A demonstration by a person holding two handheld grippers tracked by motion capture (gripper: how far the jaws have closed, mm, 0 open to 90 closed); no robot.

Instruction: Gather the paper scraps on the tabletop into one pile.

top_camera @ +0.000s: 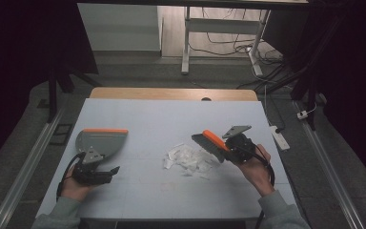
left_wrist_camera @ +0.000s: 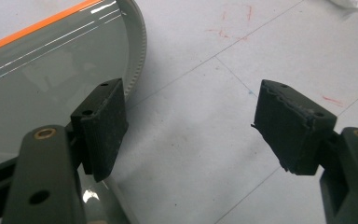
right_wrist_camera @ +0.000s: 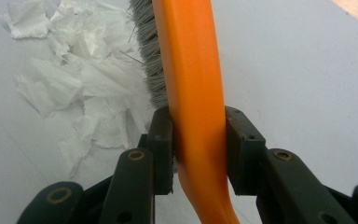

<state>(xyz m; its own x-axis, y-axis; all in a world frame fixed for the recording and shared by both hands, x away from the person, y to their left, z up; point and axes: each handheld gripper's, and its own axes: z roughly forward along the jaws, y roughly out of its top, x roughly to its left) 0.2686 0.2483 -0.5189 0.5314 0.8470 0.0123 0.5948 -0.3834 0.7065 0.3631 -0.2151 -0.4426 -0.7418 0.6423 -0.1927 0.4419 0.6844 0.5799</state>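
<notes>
My right claw (right_wrist_camera: pixel 199 144) clamps brush (right_wrist_camera: pixel 191 84) by stiff orange handle, bristles touching torn paper scraps (top_camera: pixel 188 158): light, flimsy, scatter easily. My left claw (left_wrist_camera: pixel 191 128) wide, empty, beside dustpan (top_camera: pixel 100 142), left of scraps.

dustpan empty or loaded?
Empty. The dustpan lies flat with a bare grey inside, and the paper scraps sit apart on the table beside the brush, unswept.
</notes>
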